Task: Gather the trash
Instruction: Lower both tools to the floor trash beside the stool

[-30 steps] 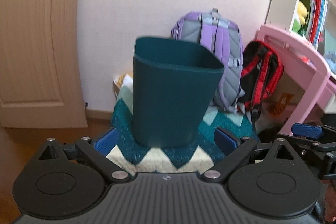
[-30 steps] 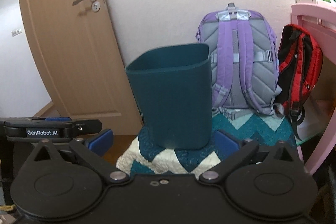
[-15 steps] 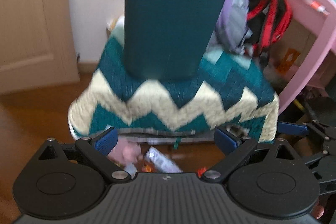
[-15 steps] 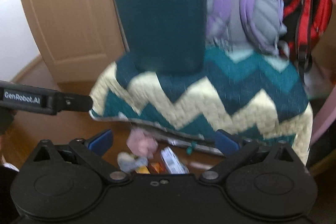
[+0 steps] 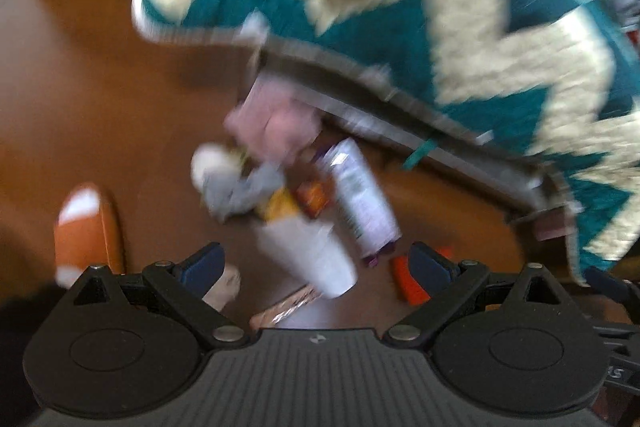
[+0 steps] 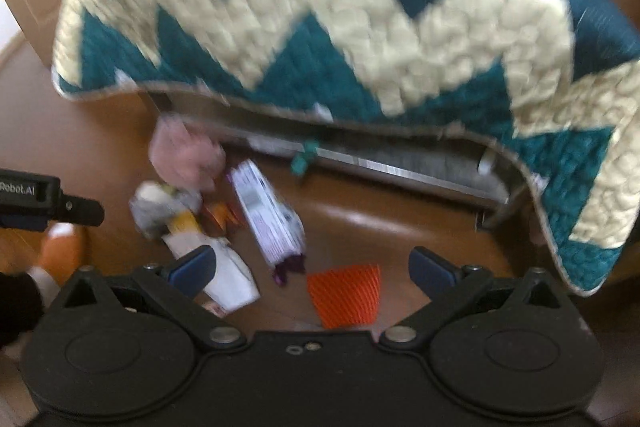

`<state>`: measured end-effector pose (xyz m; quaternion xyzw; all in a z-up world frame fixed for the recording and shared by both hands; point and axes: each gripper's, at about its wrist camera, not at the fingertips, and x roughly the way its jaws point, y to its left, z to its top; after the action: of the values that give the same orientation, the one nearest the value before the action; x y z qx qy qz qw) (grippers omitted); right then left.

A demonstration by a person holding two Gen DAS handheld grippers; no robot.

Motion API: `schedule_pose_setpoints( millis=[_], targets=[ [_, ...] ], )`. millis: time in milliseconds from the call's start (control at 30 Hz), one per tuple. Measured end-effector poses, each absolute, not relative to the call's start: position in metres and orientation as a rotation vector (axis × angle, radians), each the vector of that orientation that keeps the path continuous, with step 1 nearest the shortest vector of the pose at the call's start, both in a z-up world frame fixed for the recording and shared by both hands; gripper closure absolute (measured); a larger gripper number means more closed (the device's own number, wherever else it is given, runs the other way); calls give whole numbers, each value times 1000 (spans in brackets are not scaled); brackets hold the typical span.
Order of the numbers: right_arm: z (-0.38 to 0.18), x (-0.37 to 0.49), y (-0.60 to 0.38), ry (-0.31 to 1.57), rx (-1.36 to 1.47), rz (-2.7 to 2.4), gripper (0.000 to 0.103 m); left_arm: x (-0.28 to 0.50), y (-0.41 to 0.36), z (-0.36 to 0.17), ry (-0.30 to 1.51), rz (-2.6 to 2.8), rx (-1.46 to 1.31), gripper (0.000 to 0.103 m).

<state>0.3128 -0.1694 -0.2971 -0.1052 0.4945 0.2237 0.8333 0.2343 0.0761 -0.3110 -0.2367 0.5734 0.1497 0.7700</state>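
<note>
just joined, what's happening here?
Trash collection, nothing picked up yet. Both the left gripper and right gripper are open and empty, pointed down at a pile of litter on the brown wooden floor: a white and purple wrapper, an orange ribbed piece, a crumpled pink wad. Frames are motion-blurred.

Spread right gripper [image 6: 312, 263], orange wrapper [image 6: 346, 293], zigzag blanket [image 6: 360, 27]
</note>
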Motion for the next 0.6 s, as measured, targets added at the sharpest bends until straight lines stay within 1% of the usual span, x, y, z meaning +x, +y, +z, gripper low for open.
schedule_pose_setpoints(
  millis=[100,267,433,600],
  targets=[
    [-331,327,-169,1114,-240,459,0,241,79,-355,1331,368,-522,4],
    [-384,346,-159,1182,-294,474,0,241,90,-422,1461,445,-611,4],
    [-438,360,-154,1250,-328,470,0,236,95,-475,1557,472,-591,4],
    [-478,376,-153,1304,-334,463,0,228,104,-518,1622,500,-604,4]
  ],
)
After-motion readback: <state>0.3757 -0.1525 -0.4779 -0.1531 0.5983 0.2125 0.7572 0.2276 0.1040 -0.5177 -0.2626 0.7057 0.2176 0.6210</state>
